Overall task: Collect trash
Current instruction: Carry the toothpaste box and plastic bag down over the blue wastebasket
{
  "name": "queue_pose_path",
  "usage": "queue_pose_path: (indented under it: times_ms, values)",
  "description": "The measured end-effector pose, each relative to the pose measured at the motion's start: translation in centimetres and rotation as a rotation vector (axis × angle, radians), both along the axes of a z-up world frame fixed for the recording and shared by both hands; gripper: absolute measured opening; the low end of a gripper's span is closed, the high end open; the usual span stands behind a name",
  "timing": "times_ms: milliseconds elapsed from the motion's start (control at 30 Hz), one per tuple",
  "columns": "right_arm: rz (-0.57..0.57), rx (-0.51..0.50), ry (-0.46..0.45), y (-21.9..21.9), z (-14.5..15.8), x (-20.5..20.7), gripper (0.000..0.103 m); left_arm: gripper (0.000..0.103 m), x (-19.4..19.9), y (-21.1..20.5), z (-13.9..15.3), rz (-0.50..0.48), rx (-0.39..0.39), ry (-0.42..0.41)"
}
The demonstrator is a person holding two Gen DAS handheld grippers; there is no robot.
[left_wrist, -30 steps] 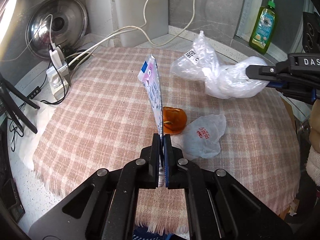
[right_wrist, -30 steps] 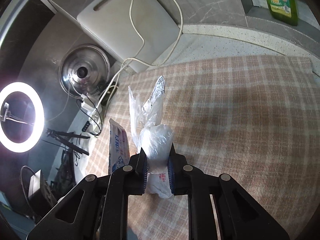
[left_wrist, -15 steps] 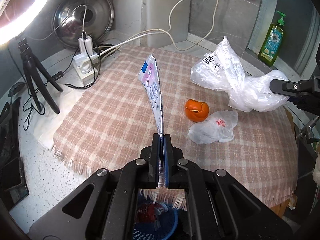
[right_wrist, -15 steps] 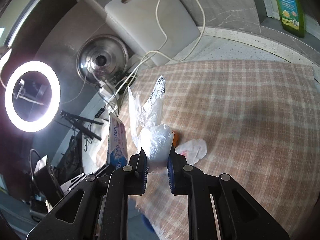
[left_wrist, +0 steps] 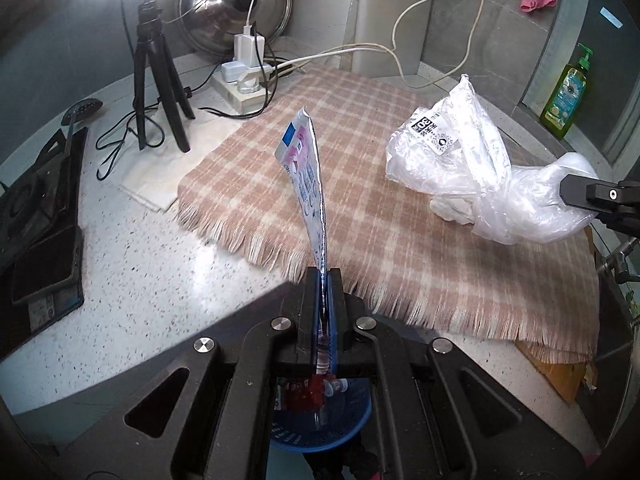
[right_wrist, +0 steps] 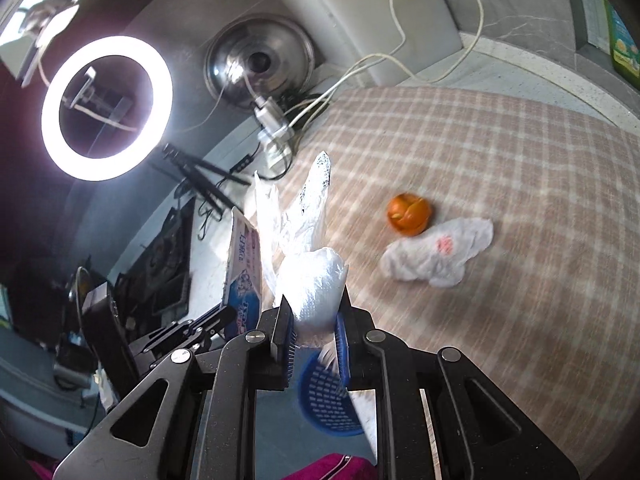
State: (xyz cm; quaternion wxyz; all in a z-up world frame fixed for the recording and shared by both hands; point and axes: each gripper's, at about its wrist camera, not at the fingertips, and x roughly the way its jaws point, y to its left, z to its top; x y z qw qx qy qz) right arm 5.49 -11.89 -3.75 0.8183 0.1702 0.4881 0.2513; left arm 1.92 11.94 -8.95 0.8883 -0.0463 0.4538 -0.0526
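On the speckled worktop (left_wrist: 152,264), a checked cloth (left_wrist: 400,216) is lying. Left gripper (left_wrist: 322,280) jaws are clamping a wrapper (left_wrist: 306,172) upright, directly above the blue basket (left_wrist: 320,436). Right gripper (right_wrist: 314,320) jaws are pinching a plastic bag (right_wrist: 304,256), likewise over it.

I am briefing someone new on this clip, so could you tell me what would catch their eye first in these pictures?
The glowing ring light on the left of the right wrist view stands out first. Next, each gripper holds trash above a blue basket below the counter edge: the left gripper pinches a flat printed wrapper, the right gripper a crumpled clear plastic bag. An orange peel and a white wrapper lie on the checked cloth.
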Motion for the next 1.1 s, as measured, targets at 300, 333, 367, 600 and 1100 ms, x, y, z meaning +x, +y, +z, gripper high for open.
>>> queue_pose_path:
  times_ms: [300,333,367,600,1100]
  values:
    - [0.096,-0.043,0.039,3.7,-1.8,-3.6,0.015,0.002,-4.0,2.0,-0.9,0.036,-0.041,0.027]
    - [0.104,-0.048,0.044,4.0,-2.0,-3.9,0.015,0.002,-4.4,2.1,-1.0,0.038,-0.044,0.03]
    - [0.113,-0.053,0.048,4.3,-2.3,-4.3,0.015,0.002,-4.7,2.1,-1.1,0.038,-0.046,0.032]
    - [0.159,-0.088,0.082,6.4,-3.9,-6.4,0.015,0.002,-6.9,2.8,-2.6,0.049,-0.055,0.069]
    - [0.21,-0.222,0.133,9.5,-8.5,-8.9,0.015,0.002,-8.8,2.9,-6.8,0.02,-0.041,0.133]
